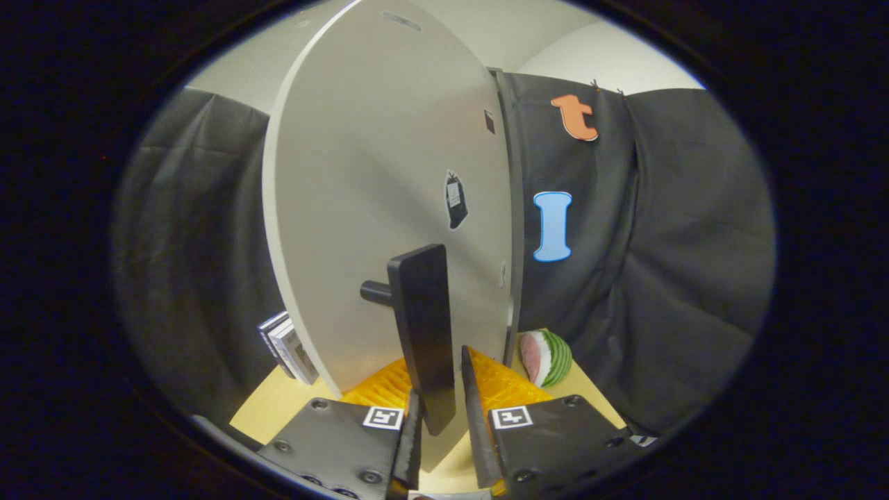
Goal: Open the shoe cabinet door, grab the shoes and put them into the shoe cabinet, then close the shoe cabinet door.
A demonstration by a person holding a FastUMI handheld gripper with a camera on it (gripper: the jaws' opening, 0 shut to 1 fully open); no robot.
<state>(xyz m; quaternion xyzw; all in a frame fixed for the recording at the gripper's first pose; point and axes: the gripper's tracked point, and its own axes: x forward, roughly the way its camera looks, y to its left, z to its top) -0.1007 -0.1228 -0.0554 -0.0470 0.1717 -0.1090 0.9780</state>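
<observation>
The white cabinet door (375, 180) stands swung out, seen at a slant just ahead of me. Its black bar handle (422, 319) sticks out from the door on a short black peg. The bar's lower end runs down between my fingers. My gripper (444, 420) is shut on the door handle, with one finger (414, 434) pressed on its left side and the other against its right side. A dark edge of the cabinet body (515, 208) shows behind the door's far side. I see no shoes here.
A yellow-orange ribbed mat (503, 382) lies on the tan tabletop (278, 410) under the door. A toy watermelon slice (547, 357) sits right of it by the black cloth wall. A few flat white boxes (288, 347) lean behind the door's left edge.
</observation>
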